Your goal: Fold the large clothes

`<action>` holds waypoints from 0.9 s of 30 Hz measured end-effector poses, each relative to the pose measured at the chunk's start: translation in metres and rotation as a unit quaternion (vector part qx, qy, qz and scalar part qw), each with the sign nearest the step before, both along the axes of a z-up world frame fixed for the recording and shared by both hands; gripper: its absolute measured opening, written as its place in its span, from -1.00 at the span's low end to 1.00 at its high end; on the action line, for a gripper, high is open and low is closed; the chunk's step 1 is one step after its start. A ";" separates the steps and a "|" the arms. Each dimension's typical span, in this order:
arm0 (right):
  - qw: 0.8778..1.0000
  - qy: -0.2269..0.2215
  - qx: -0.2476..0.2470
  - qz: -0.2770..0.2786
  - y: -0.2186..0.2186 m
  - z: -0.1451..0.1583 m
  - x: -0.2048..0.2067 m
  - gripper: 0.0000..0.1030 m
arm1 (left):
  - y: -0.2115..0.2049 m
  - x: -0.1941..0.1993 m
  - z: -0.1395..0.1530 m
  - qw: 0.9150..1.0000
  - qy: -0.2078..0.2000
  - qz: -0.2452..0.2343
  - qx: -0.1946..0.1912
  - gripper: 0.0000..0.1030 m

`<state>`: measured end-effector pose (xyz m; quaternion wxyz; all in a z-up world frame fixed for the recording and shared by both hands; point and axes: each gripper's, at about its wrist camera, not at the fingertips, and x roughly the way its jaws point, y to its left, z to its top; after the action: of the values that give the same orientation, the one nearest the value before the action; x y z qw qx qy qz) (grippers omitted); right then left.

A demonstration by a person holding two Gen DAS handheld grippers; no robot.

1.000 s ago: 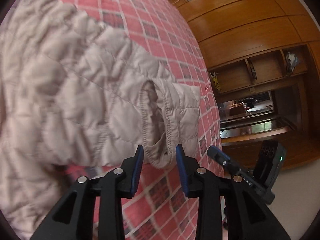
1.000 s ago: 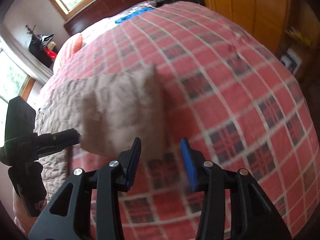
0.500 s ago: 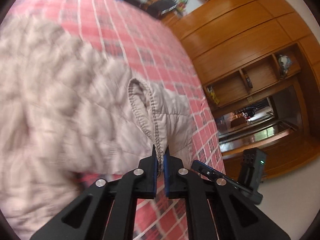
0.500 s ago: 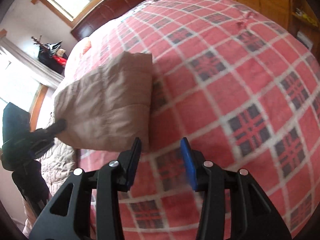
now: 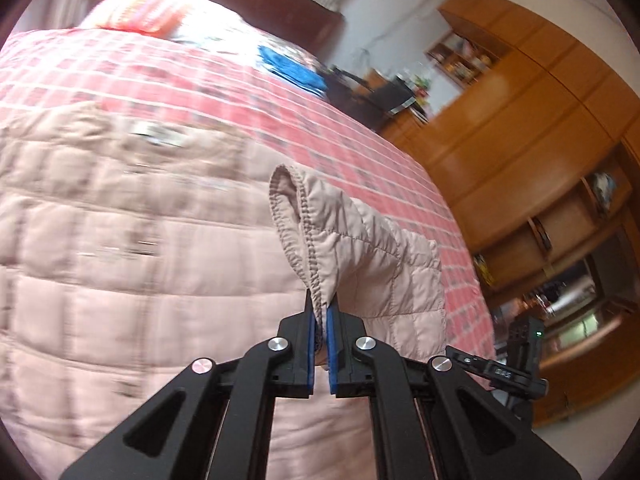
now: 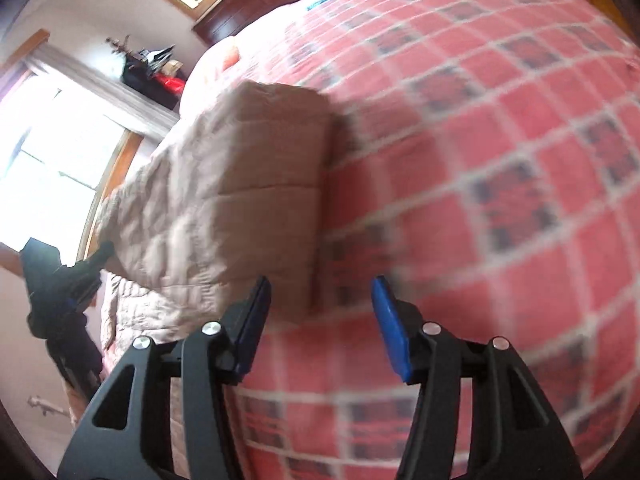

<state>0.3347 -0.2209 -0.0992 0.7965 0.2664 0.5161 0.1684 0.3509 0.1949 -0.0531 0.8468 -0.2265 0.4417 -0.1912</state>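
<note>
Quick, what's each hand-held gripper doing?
Left hand-held gripper: shut on the jacket cuff.
Right hand-held gripper: open, holding nothing.

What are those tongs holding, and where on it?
The left tongs pinch the jacket by its sleeve cuff, at the elastic hem. The right tongs are open and hold nothing.

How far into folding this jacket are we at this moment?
Early. Done: the quilted jacket lies spread on the plaid bedspread. In hand: the left gripper is shut on the sleeve cuff, lifted above the jacket body. Left: the right gripper is open and empty; no finished fold shows.
</note>
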 end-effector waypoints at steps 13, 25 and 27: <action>0.998 0.008 0.002 0.067 0.085 0.012 0.046 0.04 | 0.142 -0.007 -0.019 0.992 0.018 0.121 0.020 -0.92; 0.994 0.052 -0.062 0.071 0.114 -0.002 0.056 -0.41 | 0.163 0.001 -0.070 0.989 0.049 0.111 0.083 -0.81; 0.993 0.049 -0.079 0.072 0.120 0.001 0.054 -0.41 | 0.159 0.000 -0.071 0.989 0.042 0.105 0.098 -0.79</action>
<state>0.3892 -0.1006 -0.0978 0.7747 0.1723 0.5840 0.1709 0.3506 0.3540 -0.1240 0.8612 -0.1949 0.4671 -0.0471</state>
